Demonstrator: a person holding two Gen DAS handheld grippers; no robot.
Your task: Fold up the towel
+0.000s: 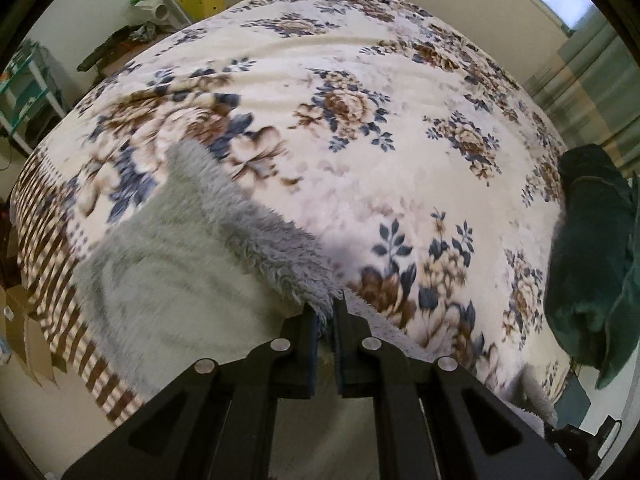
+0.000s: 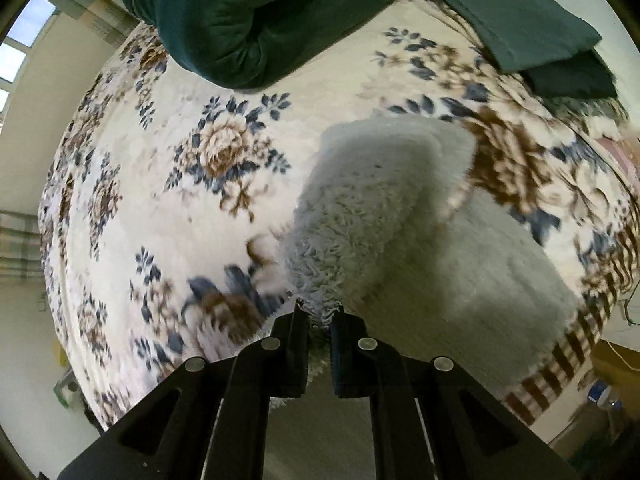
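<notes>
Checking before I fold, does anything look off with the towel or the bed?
Nothing stands out. The left gripper and right gripper each pinch an edge of the grey towel, lifted over the bedspread. Dark green bedding sits bunched aside.

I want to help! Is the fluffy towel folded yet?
Not yet. Done: each claw, left and right, has pinched an edge of the grey towel. In hand: it hangs lifted above the flowery bedspread. Left: laying it over itself and flattening it.

- towel [image 1: 168,280]: pale grey, shaggy
- bed cover [image 1: 360,152]: cream with brown and blue flowers, brown-checked border
- folded cloth [image 2: 248,20]: dark green
- box [image 1: 200,0]: yellow
</notes>
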